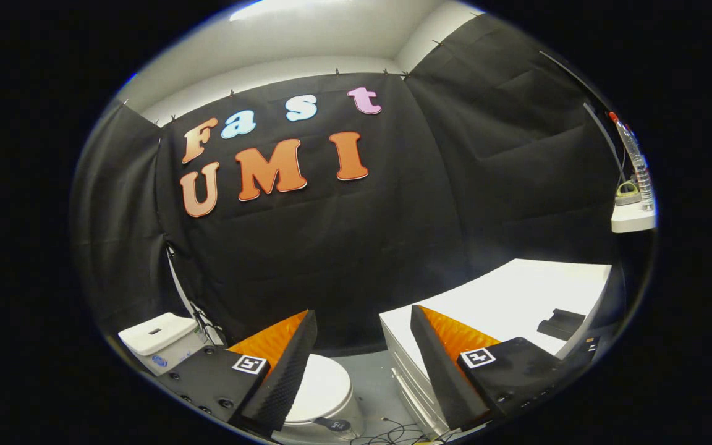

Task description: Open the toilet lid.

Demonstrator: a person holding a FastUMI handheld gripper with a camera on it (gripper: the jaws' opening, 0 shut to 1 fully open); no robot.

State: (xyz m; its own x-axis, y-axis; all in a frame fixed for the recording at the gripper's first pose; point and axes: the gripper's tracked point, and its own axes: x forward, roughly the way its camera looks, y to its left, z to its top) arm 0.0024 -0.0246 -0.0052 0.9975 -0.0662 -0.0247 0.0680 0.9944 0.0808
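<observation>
The gripper (362,364) is nearest, its two fingers spread wide apart with nothing between them but open air; their bases run out of sight below. In the gap and partly behind the left finger sits the toilet lid (322,389), white, closed flat on the bowl, lower than the fingertips and not touched by either. The left finger hides the lid's left side, and a small dark tag at its front rim is too small to make out. Some thin cables (393,432) lie on the grey floor beside the bowl. To the left, past the left finger, stands the toilet tank (158,337), its lower part hidden by the gripper's body. Behind the right finger is a white cabinet (517,296) with a flat top; a dark flat object (561,323) rests on it, its shape hard to read. Farther right, a small white shelf (631,216) carries a clear bottle (637,161). Black cloth (331,247) closes the back.
</observation>
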